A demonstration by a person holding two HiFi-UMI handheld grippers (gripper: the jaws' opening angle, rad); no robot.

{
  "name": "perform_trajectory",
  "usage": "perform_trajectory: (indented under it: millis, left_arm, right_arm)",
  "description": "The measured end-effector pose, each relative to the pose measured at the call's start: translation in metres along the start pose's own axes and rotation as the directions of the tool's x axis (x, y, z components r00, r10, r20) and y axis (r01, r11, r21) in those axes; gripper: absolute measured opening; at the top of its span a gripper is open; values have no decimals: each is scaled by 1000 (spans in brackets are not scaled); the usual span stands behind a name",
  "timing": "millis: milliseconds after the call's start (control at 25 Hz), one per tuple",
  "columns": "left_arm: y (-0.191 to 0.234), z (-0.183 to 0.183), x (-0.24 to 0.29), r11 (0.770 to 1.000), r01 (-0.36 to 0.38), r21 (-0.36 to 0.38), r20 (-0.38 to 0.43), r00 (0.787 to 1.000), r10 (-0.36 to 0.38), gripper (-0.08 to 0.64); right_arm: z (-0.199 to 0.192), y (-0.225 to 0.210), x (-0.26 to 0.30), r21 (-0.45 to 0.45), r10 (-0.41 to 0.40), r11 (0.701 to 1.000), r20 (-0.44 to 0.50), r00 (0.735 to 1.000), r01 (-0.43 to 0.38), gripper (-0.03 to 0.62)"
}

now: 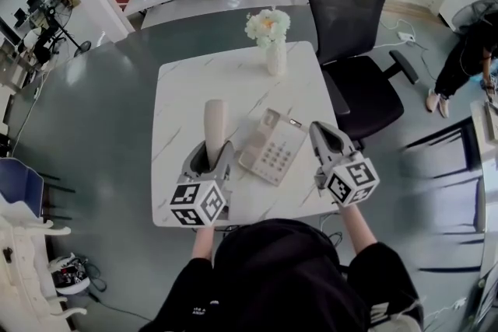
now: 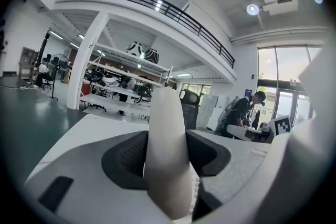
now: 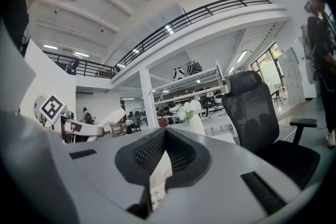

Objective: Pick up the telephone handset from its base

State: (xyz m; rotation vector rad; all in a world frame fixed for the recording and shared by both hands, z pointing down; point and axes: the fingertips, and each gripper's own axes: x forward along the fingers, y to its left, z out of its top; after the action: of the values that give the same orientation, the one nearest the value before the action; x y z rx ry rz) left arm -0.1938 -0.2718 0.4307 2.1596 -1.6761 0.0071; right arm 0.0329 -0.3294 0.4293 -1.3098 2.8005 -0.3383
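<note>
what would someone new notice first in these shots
The long cream plastic telephone handset stands upright, clamped in the left tool, just left of the beige keypad telephone base mid-table. Behind, a white vase of pale flowers sits at the far edge of the white marble-patterned table, near a black mesh office chair.

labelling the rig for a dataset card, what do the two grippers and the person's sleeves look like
The left gripper and right gripper are pale grey shells with dark ribbed pads inside the jaws. Each carries a white cube with black square markers. The sleeves are black.
</note>
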Motion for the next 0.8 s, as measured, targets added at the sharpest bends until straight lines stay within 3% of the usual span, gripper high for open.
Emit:
perform_trajectory:
  millis: [360, 800]
  left_arm:
    - [2, 23, -21, 1000, -7, -23, 114, 993, 10, 209]
    - [12, 40, -39, 999, -49, -14, 178, 983, 51, 209]
  right_arm:
    - [16, 9, 3, -13, 29, 1000, 43, 999, -28, -8]
    - [32, 12, 2, -28, 28, 999, 73, 997, -26, -8]
